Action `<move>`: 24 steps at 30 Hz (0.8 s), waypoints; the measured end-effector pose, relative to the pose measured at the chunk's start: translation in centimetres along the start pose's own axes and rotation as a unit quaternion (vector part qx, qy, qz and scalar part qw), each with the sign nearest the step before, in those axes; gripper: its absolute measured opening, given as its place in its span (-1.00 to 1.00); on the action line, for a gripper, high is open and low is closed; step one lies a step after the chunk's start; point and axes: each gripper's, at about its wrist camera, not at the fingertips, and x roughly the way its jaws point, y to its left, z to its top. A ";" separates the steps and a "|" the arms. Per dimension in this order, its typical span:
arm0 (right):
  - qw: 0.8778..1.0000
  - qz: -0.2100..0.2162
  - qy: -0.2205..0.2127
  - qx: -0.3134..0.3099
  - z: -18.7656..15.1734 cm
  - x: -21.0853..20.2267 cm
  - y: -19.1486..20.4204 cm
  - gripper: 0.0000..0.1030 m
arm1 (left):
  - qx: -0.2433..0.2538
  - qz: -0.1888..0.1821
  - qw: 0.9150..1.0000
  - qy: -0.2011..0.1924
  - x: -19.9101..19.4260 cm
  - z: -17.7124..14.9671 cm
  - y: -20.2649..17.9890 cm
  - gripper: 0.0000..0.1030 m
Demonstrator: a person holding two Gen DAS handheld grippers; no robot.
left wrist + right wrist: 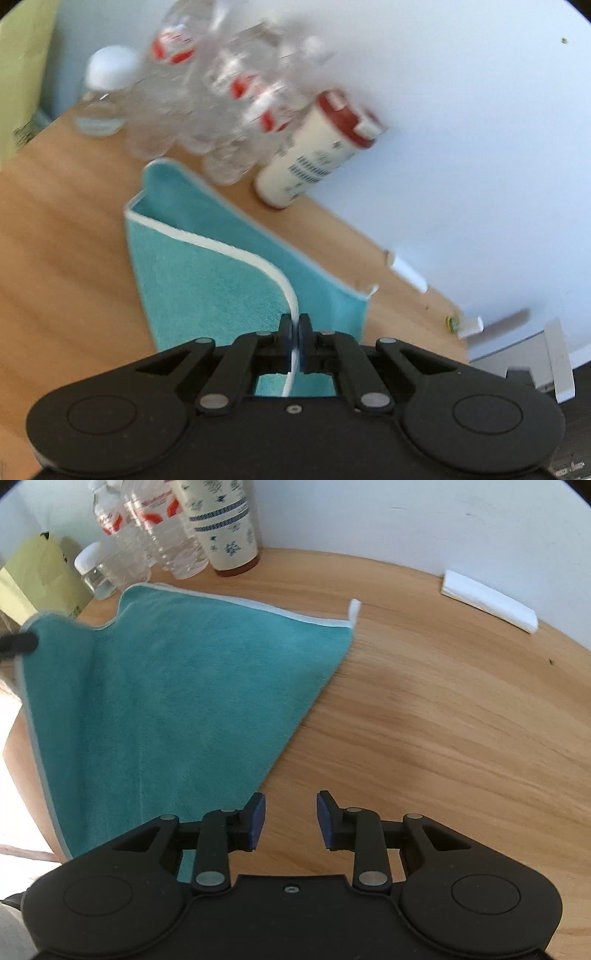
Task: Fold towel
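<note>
**Left claw lifting towel edge**

Left claw is pinching teal towel by its white hem, raising that corner off bench. Right claw is hovering w/ jaws apart, gripping nothing, beside towel's near edge.

From my remote station, the bottles and the red-capped canister smear into motion blur in the left wrist view, while in the right wrist view the frame's top edge crops their upper parts and my left gripper shows only as a dark blurred tip.
</note>
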 end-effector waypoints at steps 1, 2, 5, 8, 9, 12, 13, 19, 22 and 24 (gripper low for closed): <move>1.000 0.001 -0.001 0.006 -0.2 -0.1 -0.3 -0.33 | 0.005 -0.005 1.000 0.001 0.8 0.1 -1.0 -0.95; 1.000 0.002 -0.003 0.012 -0.4 -0.2 -0.7 -0.33 | 0.008 -0.008 1.000 0.003 1.5 0.1 -1.8 -0.95; 1.000 0.002 -0.007 0.026 -0.9 -0.6 -1.6 -0.33 | 0.022 -0.015 0.999 0.019 3.8 0.1 -3.5 -0.95; 0.999 0.003 -0.005 0.040 -1.6 -0.8 -2.4 -0.33 | 0.030 -0.017 0.999 0.029 6.0 -0.1 -4.6 -0.95; 0.999 0.003 -0.003 0.045 -1.9 -0.8 -2.6 -0.33 | 0.030 -0.017 0.999 0.033 6.6 -0.2 -4.7 -0.95; 0.998 0.001 0.000 0.056 -2.4 -0.7 -3.2 -0.33 | 0.038 -0.006 0.998 0.042 8.8 -0.4 -5.2 -0.95; 0.998 -0.001 0.001 0.060 -2.6 -0.7 -3.4 -0.33 | 0.041 -0.002 0.998 0.045 9.5 -0.5 -5.3 -0.95; 0.997 -0.002 0.002 0.073 -3.4 -0.8 -3.8 -0.33 | 0.059 0.040 0.995 0.076 13.9 -1.5 -4.6 -0.93; 0.997 -0.003 -0.002 0.074 -3.4 -0.9 -3.6 -0.33 | 0.066 0.056 0.993 0.085 15.0 -1.8 -4.3 -0.86; 0.997 0.005 -0.011 0.075 -3.2 -1.3 -3.2 -0.33 | 0.074 0.067 0.991 0.092 15.8 -2.0 -4.0 -0.80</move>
